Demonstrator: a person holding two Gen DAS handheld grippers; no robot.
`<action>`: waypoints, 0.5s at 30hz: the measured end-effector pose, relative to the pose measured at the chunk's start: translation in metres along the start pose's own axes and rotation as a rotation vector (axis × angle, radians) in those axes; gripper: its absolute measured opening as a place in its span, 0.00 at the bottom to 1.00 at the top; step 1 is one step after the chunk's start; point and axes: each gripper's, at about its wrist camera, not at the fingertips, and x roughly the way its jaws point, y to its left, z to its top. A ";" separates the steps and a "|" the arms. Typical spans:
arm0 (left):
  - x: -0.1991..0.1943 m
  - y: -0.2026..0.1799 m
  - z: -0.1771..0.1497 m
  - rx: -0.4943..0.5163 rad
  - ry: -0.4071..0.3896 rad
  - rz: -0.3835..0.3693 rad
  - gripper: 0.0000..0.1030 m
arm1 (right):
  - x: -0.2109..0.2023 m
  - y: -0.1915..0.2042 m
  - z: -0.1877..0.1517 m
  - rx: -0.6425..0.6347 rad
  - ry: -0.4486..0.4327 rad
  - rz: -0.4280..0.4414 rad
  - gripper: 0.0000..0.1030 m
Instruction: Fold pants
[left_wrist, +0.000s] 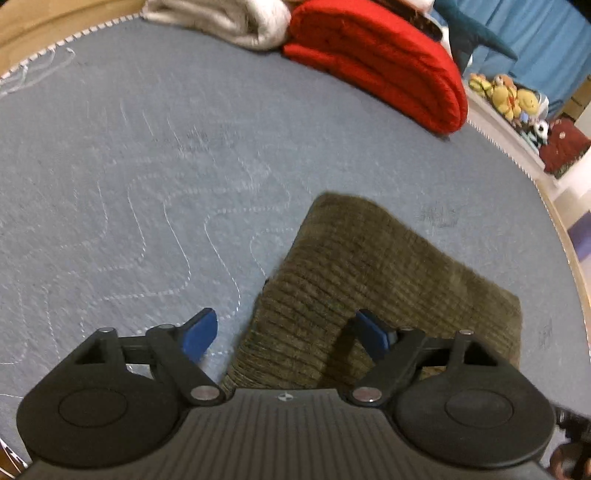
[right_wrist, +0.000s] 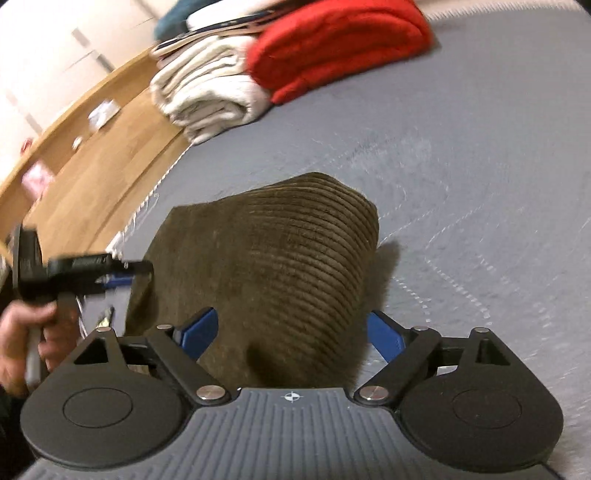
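A: Where did we find the brown ribbed corduroy pants (left_wrist: 373, 280)?

B: We saw them lying folded into a thick, compact bundle on the grey-blue quilted felt mat (left_wrist: 147, 166), near its front edge. From the right wrist view the bundle (right_wrist: 280, 266) bulged up, with its ribs curving over the top.

A: And how did we find the left tongs (left_wrist: 291, 332)?

B: We saw them spread wide, gripping nothing. One blue pad (left_wrist: 199, 334) hung over bare mat; the other blue pad (left_wrist: 373, 332) sat over the corduroy. We could not tell whether that pad touched the cloth.

A: What about the right tongs (right_wrist: 291, 334)?

B: Also spread wide. The bundle filled the gap between the two blue pads (right_wrist: 197, 332), yet the jaws were not closed on it. At the left of that view we also saw the left hand (right_wrist: 26, 339) gripping the black handle of the left tongs (right_wrist: 122, 277), whose tip was at the bundle's left edge. Motion blur kept us from reading any contact there.

A: What else did we note?

B: At the mat's far end we saw a folded red knitted blanket (left_wrist: 384, 70) just beside a folded cream-white blanket (left_wrist: 221, 18), the two touching. Beyond the mat's stitched border lay a wooden floor (right_wrist: 96, 166), and we made out yellow plush toys (left_wrist: 506, 96) to the right of the red blanket.
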 end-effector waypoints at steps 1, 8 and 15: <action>0.004 -0.002 -0.003 -0.010 0.021 -0.006 0.86 | 0.011 0.002 0.000 0.020 0.003 0.005 0.88; 0.047 0.020 -0.005 -0.114 0.167 -0.157 0.91 | 0.062 0.013 0.006 0.045 0.091 0.011 0.94; 0.063 0.018 -0.007 -0.096 0.190 -0.227 0.81 | 0.065 0.017 -0.006 0.022 0.092 -0.047 0.55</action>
